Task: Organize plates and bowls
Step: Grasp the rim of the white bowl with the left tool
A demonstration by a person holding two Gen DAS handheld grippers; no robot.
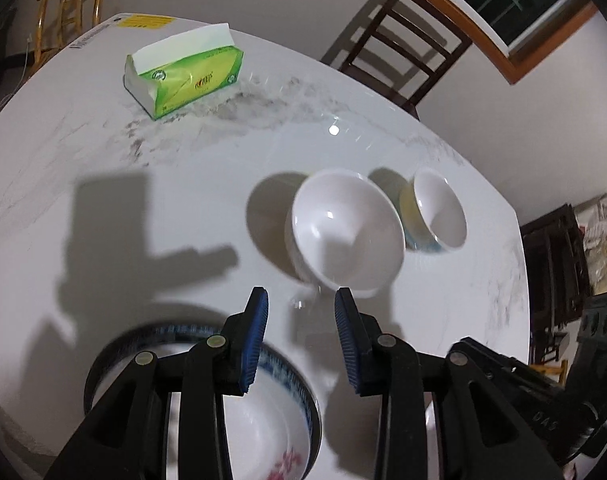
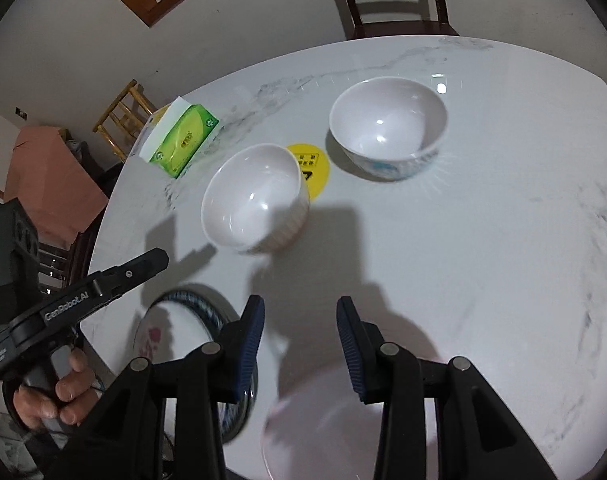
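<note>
Right wrist: two white bowls (image 2: pixel 255 196), perhaps two plates (image 2: pixel 183 332).

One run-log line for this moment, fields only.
left gripper: open, empty | right gripper: open, empty | table: two white bowls upright, apart | blue-rimmed plate: near edge | tissue pack: far side

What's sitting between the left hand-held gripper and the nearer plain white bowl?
Nothing visible. Only bare table lies between the left hand-held gripper and the white bowl. The blue-rimmed bowl sits beneath the gripper, not in the way.
</note>
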